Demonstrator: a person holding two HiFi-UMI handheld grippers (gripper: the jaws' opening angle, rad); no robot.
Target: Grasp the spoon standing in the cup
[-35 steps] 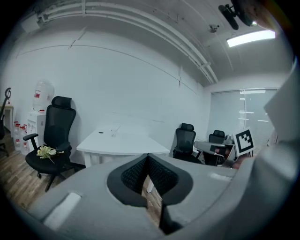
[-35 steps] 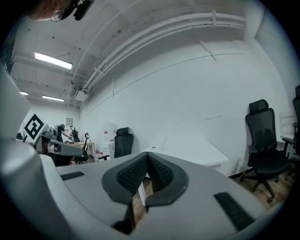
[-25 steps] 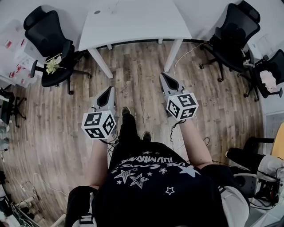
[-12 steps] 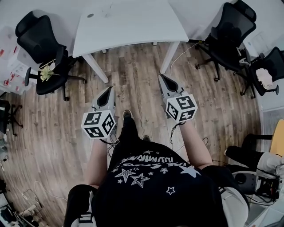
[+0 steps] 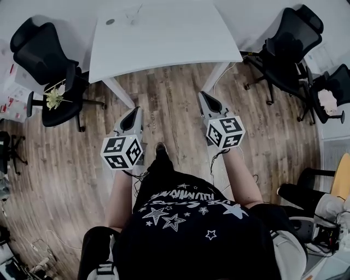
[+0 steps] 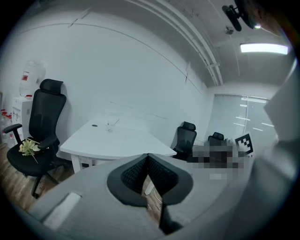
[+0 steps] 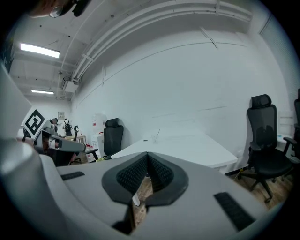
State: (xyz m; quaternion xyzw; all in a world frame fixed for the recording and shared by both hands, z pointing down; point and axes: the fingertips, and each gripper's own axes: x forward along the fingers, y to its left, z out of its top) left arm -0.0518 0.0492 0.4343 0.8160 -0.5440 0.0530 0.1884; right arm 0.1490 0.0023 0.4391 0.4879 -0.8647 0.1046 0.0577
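A small clear cup (image 5: pixel 131 16) with a thin spoon (image 5: pixel 134 10) standing in it sits near the far edge of the white table (image 5: pixel 164 41). It shows tiny in the left gripper view, cup (image 6: pixel 110 126), and in the right gripper view, cup (image 7: pixel 153 138). Both grippers hang over the wooden floor, well short of the table. My left gripper (image 5: pixel 133 112) is shut with nothing in it, its jaws meeting in its own view (image 6: pixel 148 157). My right gripper (image 5: pixel 203 96) is shut and empty too, jaws together (image 7: pixel 147 156).
A small dark disc (image 5: pixel 110 22) lies on the table left of the cup. Black office chairs stand at the left (image 5: pixel 46 60) and at the right (image 5: pixel 290 49); the left one carries a yellow bunch (image 5: pixel 53 97). Cables trail on the wooden floor (image 5: pixel 175 109).
The table has come lower and nearer in the head view as the person steps toward it. Both grippers keep their place before the body and stay shut.
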